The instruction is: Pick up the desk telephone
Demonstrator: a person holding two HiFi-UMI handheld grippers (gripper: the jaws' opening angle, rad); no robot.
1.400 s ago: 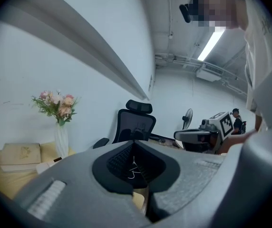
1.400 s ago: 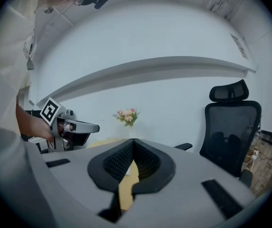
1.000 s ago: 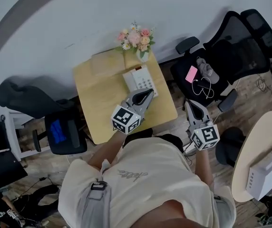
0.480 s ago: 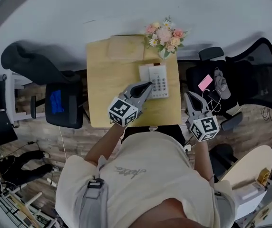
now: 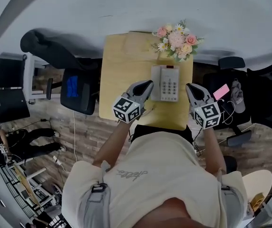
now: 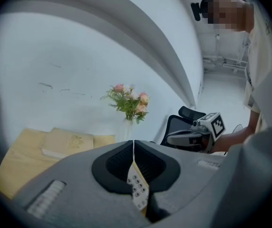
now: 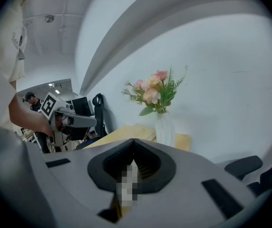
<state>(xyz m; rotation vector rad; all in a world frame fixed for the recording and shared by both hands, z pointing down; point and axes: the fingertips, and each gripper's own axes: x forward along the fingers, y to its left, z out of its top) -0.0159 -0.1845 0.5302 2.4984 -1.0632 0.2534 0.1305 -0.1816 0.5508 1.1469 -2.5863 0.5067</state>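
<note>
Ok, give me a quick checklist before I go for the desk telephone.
1. The desk telephone in view, flat on the table: ok.
2. The left tongs open for the grasp: not ok, shut and empty.
3. The right tongs open: not ok, shut and empty.
4. One on either side of the telephone: ok.
5. Their height over the table: cannot tell.
6. The flower vase clear of the telephone: cannot tell, it stands close behind.
</note>
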